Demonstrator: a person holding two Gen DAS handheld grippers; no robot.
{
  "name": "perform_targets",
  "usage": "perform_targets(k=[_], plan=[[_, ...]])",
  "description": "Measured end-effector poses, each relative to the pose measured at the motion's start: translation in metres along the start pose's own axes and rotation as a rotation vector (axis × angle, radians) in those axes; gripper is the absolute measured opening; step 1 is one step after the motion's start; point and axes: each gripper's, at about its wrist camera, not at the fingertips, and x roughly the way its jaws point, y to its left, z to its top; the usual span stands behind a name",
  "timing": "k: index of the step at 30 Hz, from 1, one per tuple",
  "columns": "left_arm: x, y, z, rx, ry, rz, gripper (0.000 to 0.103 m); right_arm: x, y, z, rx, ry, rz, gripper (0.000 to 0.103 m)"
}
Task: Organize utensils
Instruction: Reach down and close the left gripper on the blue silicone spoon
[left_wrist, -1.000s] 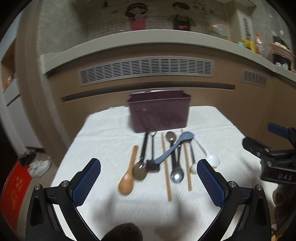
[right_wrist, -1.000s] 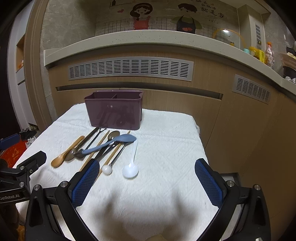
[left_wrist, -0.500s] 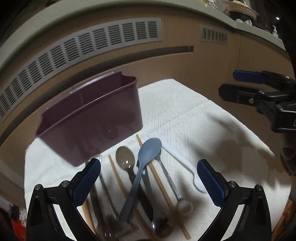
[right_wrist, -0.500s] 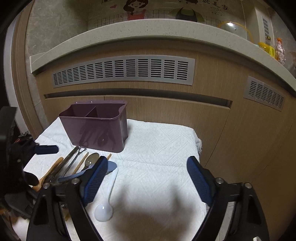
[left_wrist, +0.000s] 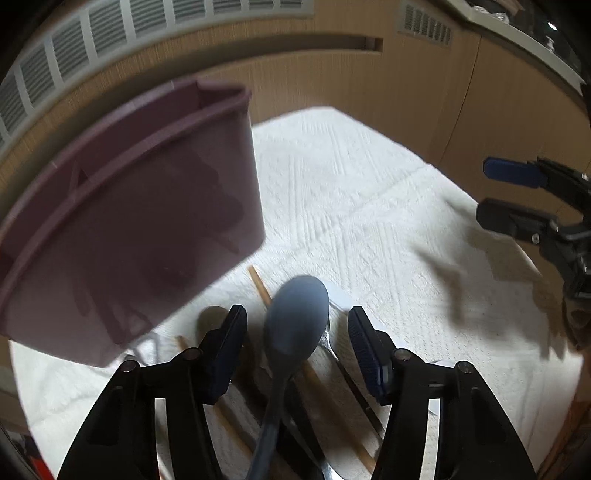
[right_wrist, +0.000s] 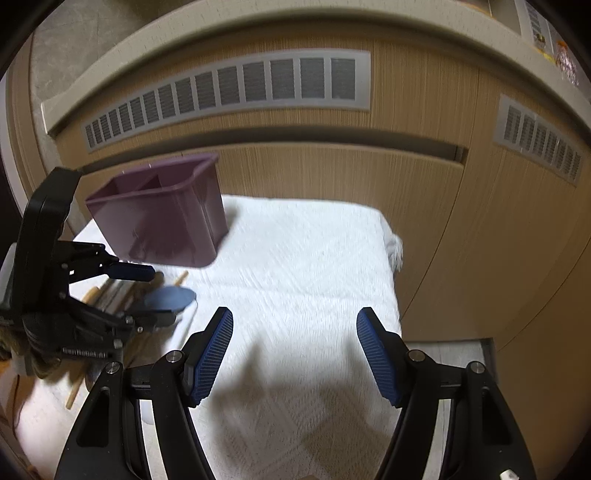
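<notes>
- Left tongs (left_wrist: 297, 339) spread apart, straddling the blue spoon (left_wrist: 295, 314) without touching it; spoon bowl points to 12 o'clock.
- Purple caddy (left_wrist: 129, 221) stands at 10 o'clock on the white-clothed desk (left_wrist: 369, 206).
- Wooden chopsticks (left_wrist: 260, 286) and metal cutlery lie beneath the spoon.
- Right tongs (right_wrist: 295, 350) wide, gripping nothing, over bare cloth.

Over the last second the left gripper (left_wrist: 297, 345) has moved from well back of the utensil row to low over it, its fingers narrowed from wide apart to either side of the blue spoon (left_wrist: 295, 325), not touching it. The purple caddy (left_wrist: 125, 221) now looms close. The right gripper (right_wrist: 295, 354) has shifted right over bare white cloth (right_wrist: 306, 258), its jaws slightly narrower.
</notes>
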Motion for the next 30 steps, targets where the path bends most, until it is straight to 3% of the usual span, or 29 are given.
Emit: perform_targets(k=[2, 4, 5, 10, 16, 21, 23, 25, 27, 30], plan=[[0.006, 0.004, 0.001, -0.032, 0.017, -0.017, 0.055, 0.005, 0.000, -0.003, 0.005, 0.017, 0.007, 0.067], [0.009, 0.007, 0.003, -0.060, 0.002, 0.005, 0.046, 0.007, 0.002, -0.005, 0.002, 0.025, 0.010, 0.067], [0.009, 0.007, 0.003, -0.072, -0.003, 0.015, 0.036, 0.008, 0.005, -0.005, -0.004, 0.028, 0.013, 0.067], [-0.008, 0.013, -0.006, -0.167, -0.055, 0.043, 0.036, 0.003, 0.018, -0.004, -0.031, 0.024, 0.027, 0.067], [-0.068, 0.020, -0.022, -0.217, -0.180, 0.207, 0.035, -0.003, 0.047, 0.000, -0.106, 0.027, 0.036, 0.067], [-0.124, 0.036, -0.045, -0.318, -0.280, 0.290, 0.032, 0.004, 0.078, 0.003, -0.148, 0.054, 0.090, 0.066], [-0.140, 0.046, -0.053, -0.359, -0.306, 0.305, 0.029, 0.012, 0.091, 0.006, -0.157, 0.073, 0.128, 0.045], [-0.152, 0.059, -0.063, -0.397, -0.329, 0.295, 0.027, 0.025, 0.104, 0.010, -0.168, 0.116, 0.162, 0.034], [-0.166, 0.077, -0.075, -0.424, -0.349, 0.287, 0.018, 0.039, 0.118, 0.013, -0.173, 0.146, 0.171, 0.031], [-0.165, 0.087, -0.088, -0.457, -0.372, 0.263, 0.015, 0.057, 0.131, 0.015, -0.176, 0.171, 0.140, 0.031]])
